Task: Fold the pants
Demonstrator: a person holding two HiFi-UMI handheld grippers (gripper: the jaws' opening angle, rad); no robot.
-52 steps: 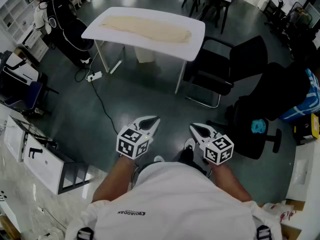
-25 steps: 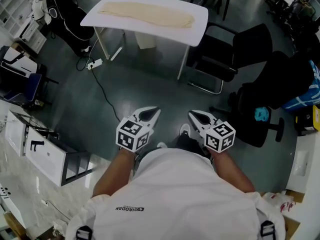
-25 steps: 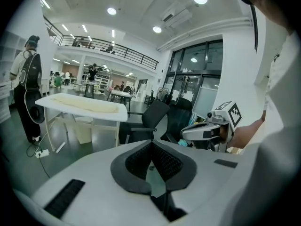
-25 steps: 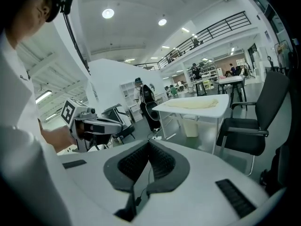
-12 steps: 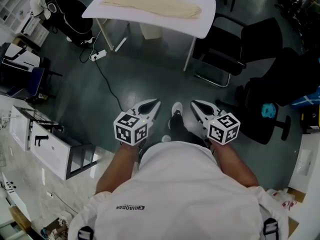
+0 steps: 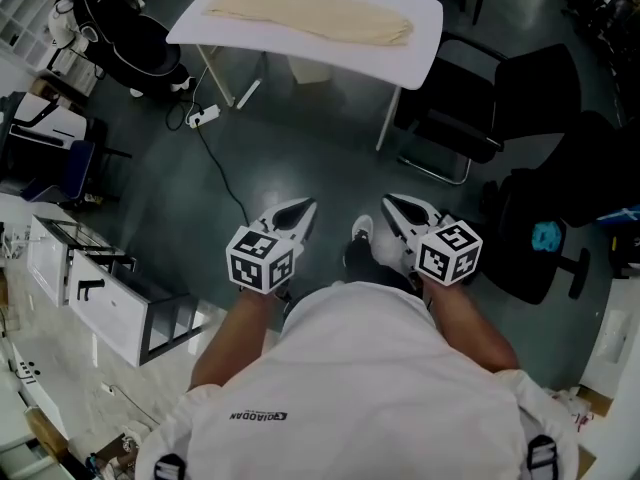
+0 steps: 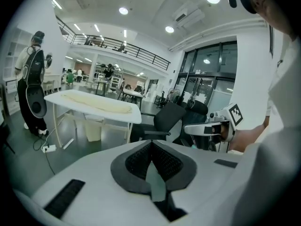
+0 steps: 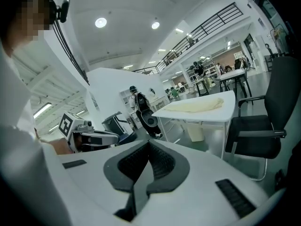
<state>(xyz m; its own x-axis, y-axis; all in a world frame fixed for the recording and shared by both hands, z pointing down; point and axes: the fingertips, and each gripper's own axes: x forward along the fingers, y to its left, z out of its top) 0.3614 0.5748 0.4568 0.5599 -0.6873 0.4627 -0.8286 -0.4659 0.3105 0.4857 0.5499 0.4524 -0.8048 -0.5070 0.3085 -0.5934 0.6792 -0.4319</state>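
Observation:
Cream pants [image 6: 310, 15] lie stretched out on a white table [image 6: 420, 38] at the top of the head view, well ahead of me across the dark floor. In the left gripper view the pants [image 7: 96, 104] rest on that table [image 7: 134, 117] at mid-left; in the right gripper view the pants [image 8: 197, 105] sit on the table [image 8: 230, 112] at right. My left gripper [image 6: 301, 209] and right gripper [image 6: 392, 203] are held side by side close to my body, both shut and empty. Each gripper [image 7: 151, 143] [image 8: 148, 145] shows its pads pressed together.
A black chair [image 6: 470, 108] stands right of the table, more black chairs [image 6: 560, 208] further right. A power strip and cable [image 6: 205, 118] trail over the floor at left. A person with a black backpack [image 6: 120, 28] stands at far left. White cabinets [image 6: 90, 298] line the left.
The table with the pants has shifted right and a little closer in the head view as I walk. Both grippers stay shut in front of me.

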